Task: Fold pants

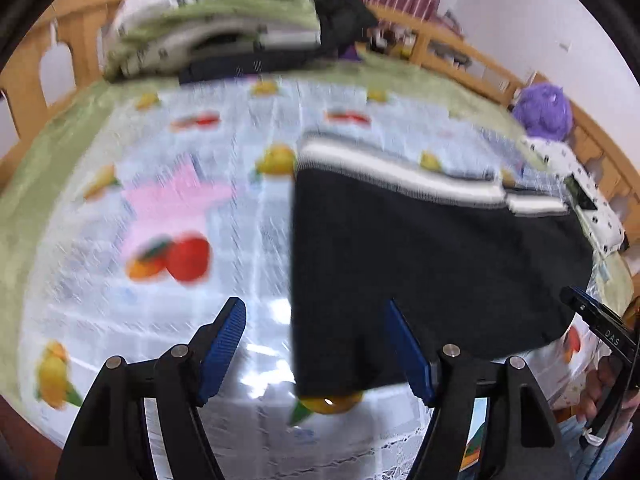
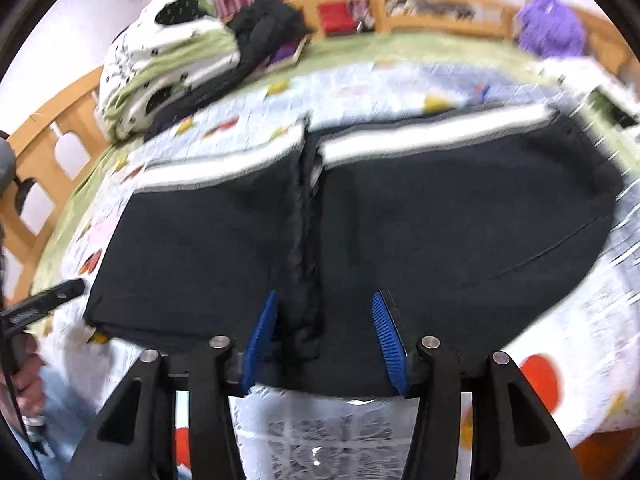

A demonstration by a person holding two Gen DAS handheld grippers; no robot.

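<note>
Black pants [image 2: 400,216] with a white stripe along the far edge lie flat on a fruit-print bedspread [image 1: 160,208]; they also show in the left wrist view [image 1: 420,248]. A ridge of bunched black cloth runs down their middle. My right gripper [image 2: 324,336] is open over the near edge, its blue pads either side of that ridge. My left gripper [image 1: 316,344] is open over the pants' left near corner, empty. The right gripper's black body [image 1: 600,328] shows at the far right of the left view.
A pile of folded white and green bedding [image 1: 208,20] and dark clothes [image 2: 264,28] sits at the far end of the bed. A purple plush [image 1: 544,110] lies by the wooden bed rail [image 2: 40,152]. The near edge of the bed lies just below both grippers.
</note>
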